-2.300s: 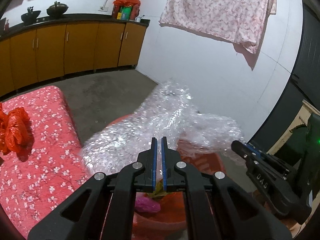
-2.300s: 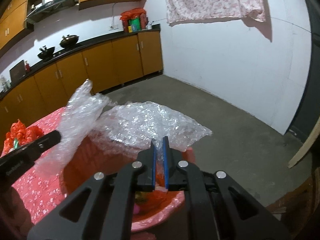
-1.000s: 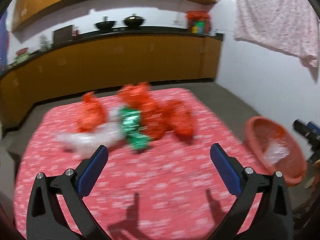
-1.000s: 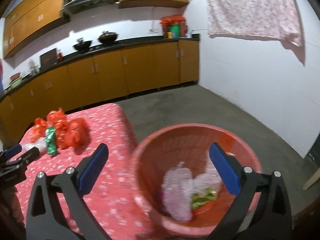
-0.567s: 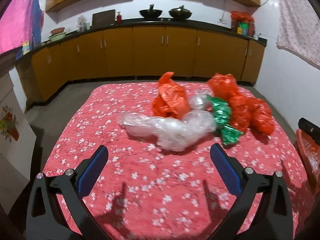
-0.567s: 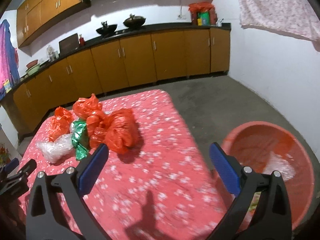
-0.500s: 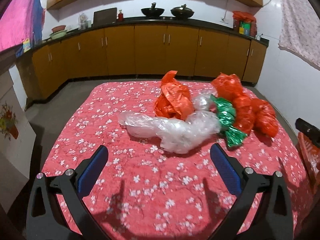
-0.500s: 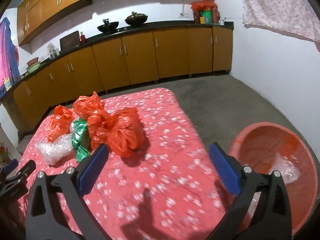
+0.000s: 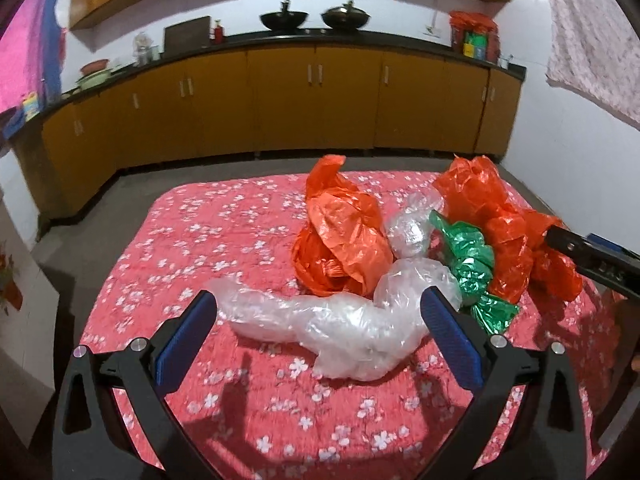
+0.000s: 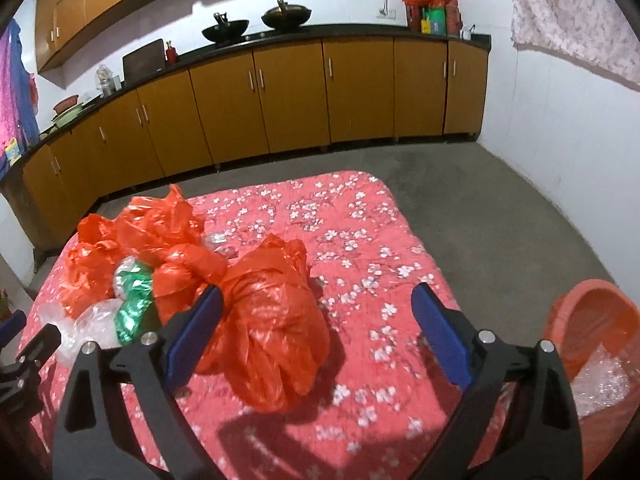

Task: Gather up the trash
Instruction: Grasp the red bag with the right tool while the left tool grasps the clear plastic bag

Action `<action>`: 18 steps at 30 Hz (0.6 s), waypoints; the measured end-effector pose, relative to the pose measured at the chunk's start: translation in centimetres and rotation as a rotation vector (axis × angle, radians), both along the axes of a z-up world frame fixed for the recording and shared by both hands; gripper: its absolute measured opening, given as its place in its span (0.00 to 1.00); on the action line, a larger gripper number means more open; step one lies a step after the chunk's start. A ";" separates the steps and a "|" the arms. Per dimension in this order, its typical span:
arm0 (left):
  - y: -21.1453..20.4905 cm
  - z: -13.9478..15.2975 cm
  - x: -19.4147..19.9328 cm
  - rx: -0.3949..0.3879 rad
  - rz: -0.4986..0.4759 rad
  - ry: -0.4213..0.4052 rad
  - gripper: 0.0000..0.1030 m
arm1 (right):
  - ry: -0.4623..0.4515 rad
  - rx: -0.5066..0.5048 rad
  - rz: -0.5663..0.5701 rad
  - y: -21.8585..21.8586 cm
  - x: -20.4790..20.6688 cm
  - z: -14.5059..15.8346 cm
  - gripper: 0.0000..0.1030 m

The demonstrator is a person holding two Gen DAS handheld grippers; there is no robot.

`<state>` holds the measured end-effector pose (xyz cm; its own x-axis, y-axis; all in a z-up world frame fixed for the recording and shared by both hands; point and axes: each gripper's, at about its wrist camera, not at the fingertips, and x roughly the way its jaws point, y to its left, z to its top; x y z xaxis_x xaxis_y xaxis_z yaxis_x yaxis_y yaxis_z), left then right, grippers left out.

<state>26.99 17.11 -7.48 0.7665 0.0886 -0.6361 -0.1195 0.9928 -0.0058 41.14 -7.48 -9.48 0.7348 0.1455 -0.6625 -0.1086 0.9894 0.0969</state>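
While closing, right tongs [image 10: 316, 330] over orange bag [image 10: 272, 332].

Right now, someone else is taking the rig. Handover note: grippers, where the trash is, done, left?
Left hand-held gripper: open, empty, aimed at the clear plastic wrap on the table.
Right hand-held gripper: jaws wide and closing, nothing gripped; the nearest orange bag sits between them.
On the table: more orange bags, a green bag, a small clear wad.
Done: the orange basin beside the table's right side holds some clear plastic.
Left: everything on the table goes into the basin, probably the near orange bag and the clear wrap first.
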 end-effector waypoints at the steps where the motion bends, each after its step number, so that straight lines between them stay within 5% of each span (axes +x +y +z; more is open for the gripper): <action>1: 0.0 -0.3 0.1 -0.007 -0.019 0.015 0.98 | 0.014 0.006 0.010 0.1 0.3 -0.3 0.88; 8: 0.2 -0.9 0.2 -0.113 -0.100 0.059 0.90 | 0.076 0.025 0.090 1.2 0.7 -1.2 0.69; 16: -1.1 -1.5 0.7 -0.093 -0.120 0.098 0.78 | 0.101 0.009 0.127 1.8 0.5 -1.3 0.50; 18: -1.3 -1.6 0.9 -0.090 -0.128 0.103 0.63 | 0.098 0.001 0.129 1.9 0.2 -1.2 0.48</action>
